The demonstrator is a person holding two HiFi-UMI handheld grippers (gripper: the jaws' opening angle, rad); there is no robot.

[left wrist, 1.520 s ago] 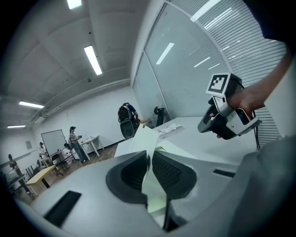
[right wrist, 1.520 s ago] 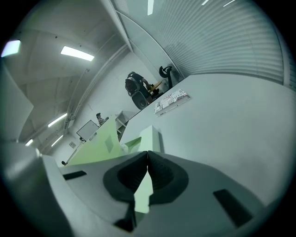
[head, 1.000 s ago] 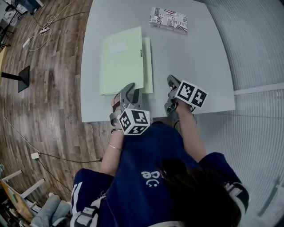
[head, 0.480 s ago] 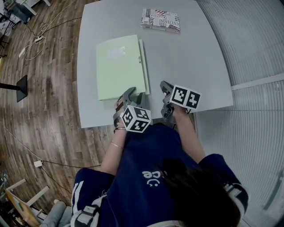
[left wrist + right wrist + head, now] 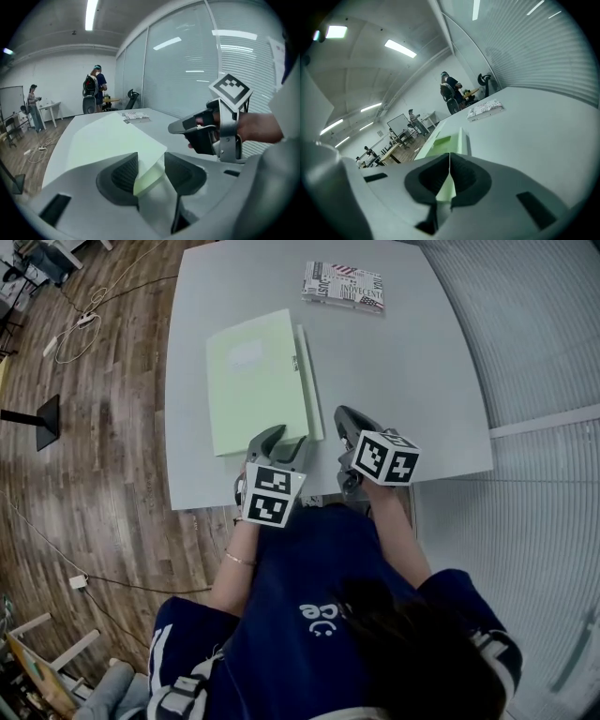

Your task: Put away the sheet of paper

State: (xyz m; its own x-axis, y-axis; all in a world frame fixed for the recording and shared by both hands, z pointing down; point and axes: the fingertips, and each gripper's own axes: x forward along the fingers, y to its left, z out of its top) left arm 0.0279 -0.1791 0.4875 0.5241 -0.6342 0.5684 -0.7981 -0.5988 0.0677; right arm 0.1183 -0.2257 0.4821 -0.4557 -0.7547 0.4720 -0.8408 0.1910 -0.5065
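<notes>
A light green folder (image 5: pixel 255 381) lies flat on the grey table (image 5: pixel 412 371), and a pale strip of sheet (image 5: pixel 310 381) shows along its right edge. My left gripper (image 5: pixel 281 444) is at the folder's near right corner. Its jaws have just been opening; that corner (image 5: pixel 149 176) lies between the pads (image 5: pixel 123 174), which do not press on it. My right gripper (image 5: pixel 345 420) hovers just right of the folder near the table's front edge, its pads (image 5: pixel 461 176) shut together. A green sliver shows below them; I cannot tell whether it is held.
A printed black-and-white box (image 5: pixel 343 285) lies at the table's far edge. The table's near edge (image 5: pixel 412 470) runs right under both grippers. Wooden floor with cables (image 5: pixel 80 329) lies to the left, and a blind-covered glass wall (image 5: pixel 534 352) to the right. People stand far off (image 5: pixel 96 93).
The left jaws have spread apart around the folder's near corner, and the left gripper has rolled. The right gripper has rolled slightly and stays shut. The folder has kept its place.
</notes>
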